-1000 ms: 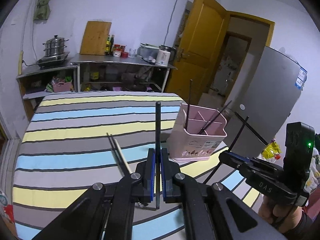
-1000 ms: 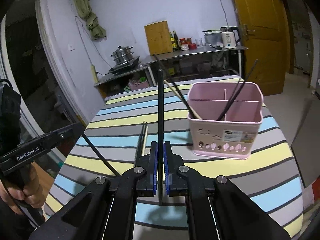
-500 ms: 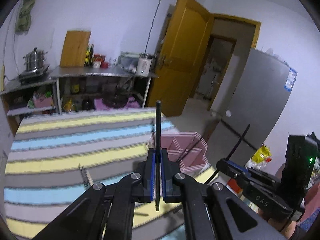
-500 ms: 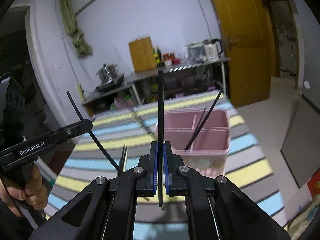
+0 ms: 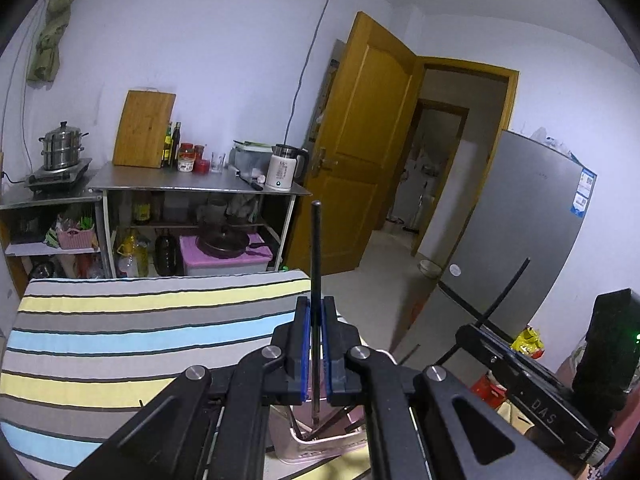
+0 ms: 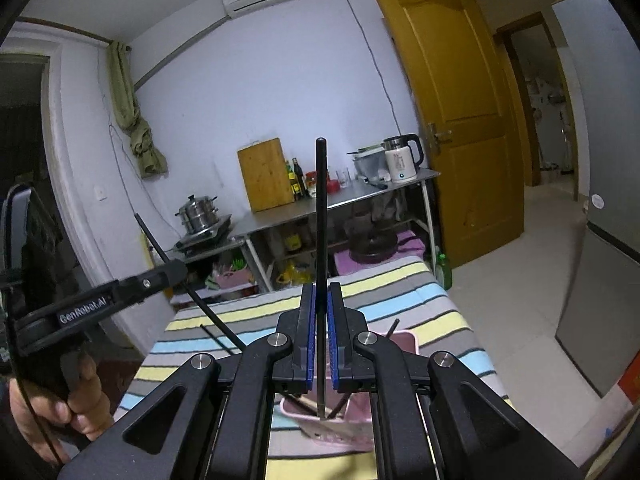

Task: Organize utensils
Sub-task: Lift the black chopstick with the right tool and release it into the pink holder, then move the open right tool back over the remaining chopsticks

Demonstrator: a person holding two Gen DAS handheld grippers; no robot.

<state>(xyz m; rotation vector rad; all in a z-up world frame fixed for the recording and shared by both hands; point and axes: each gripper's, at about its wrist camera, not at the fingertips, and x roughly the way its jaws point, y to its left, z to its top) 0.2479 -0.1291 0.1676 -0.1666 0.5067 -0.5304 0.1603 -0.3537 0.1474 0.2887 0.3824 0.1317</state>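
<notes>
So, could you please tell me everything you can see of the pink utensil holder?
The pink utensil holder looks like smooth plastic, a tub with rounded corners, standing on the striped tablecloth. It sits low in both wrist views, mostly hidden behind the gripper fingers. Several dark chopsticks lean inside it, plus one pale wooden one. The black chopstick held by the right gripper points down into its opening; whether it touches is unclear.
</notes>
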